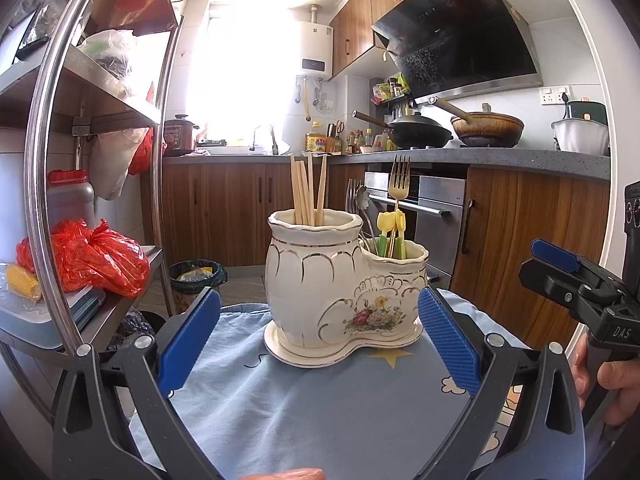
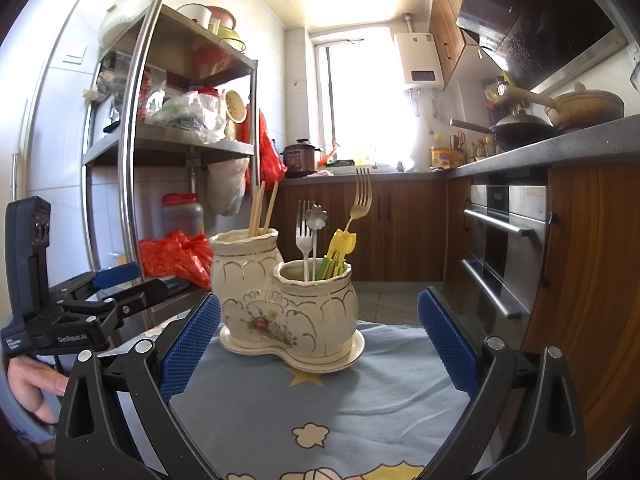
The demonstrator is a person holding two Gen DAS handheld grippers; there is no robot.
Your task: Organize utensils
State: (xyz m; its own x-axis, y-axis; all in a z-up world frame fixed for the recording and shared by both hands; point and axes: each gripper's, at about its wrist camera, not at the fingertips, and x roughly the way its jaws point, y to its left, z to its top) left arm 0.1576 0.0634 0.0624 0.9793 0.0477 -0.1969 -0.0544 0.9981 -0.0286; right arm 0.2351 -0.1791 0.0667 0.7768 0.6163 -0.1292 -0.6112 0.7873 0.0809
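A cream ceramic two-pot utensil holder [image 1: 344, 284] [image 2: 288, 304] with gold trim and a flower print stands on a blue cloth [image 1: 320, 400] [image 2: 320, 400]. Its taller pot holds wooden chopsticks [image 1: 308, 188] [image 2: 262, 208]. The lower pot holds a gold fork [image 1: 399, 178] [image 2: 360, 194], a silver fork [image 2: 303, 236], a flower-headed spoon [image 2: 316, 218] and yellow-green picks [image 1: 391, 232] [image 2: 340, 252]. My left gripper [image 1: 320, 340] is open just short of the holder, with nothing between its blue pads. My right gripper [image 2: 320, 344] is also open and empty in front of it.
A steel shelf rack [image 1: 120, 92] [image 2: 168, 144] with red bags [image 1: 96, 256] and boxes stands to the left. Wooden cabinets, an oven [image 2: 504, 240] and a counter with woks [image 1: 420, 128] lie to the right. A bin [image 1: 196, 280] sits on the floor behind. Each view shows the other gripper, held by a hand [image 1: 612, 376] [image 2: 32, 384].
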